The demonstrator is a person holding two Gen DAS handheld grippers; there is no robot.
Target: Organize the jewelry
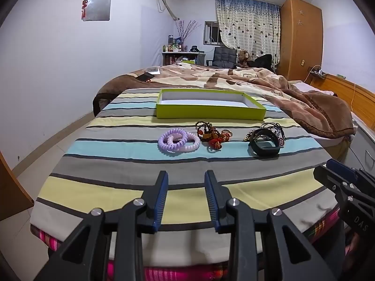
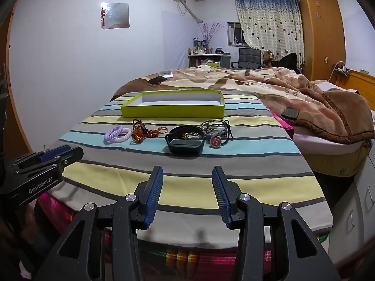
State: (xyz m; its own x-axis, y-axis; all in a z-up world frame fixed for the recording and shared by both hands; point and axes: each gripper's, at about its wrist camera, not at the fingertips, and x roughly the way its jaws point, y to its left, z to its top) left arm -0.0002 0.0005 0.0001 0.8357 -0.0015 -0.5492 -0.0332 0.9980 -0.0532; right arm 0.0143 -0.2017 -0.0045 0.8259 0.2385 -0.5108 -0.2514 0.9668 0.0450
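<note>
A row of jewelry lies on the striped bedsheet [image 1: 117,149]. From left: purple and pink spiral bands [image 1: 178,141] [image 2: 117,134], a red and amber bead bunch [image 1: 213,135] [image 2: 143,132], a black wristband [image 1: 266,144] [image 2: 185,140], and dark cords with a round red pendant [image 1: 275,128] [image 2: 215,140]. An empty lime-green tray [image 1: 211,112] [image 2: 173,111] sits behind them. My left gripper [image 1: 186,178] is open and empty, short of the row. My right gripper [image 2: 187,173] is open and empty, facing the wristband.
A rumpled brown blanket [image 1: 281,86] covers the bed behind and right of the tray. A dark phone [image 2: 290,112] lies on the blanket at right; another phone [image 1: 145,77] lies far left. A wooden wardrobe [image 1: 300,37] and headboard stand at right.
</note>
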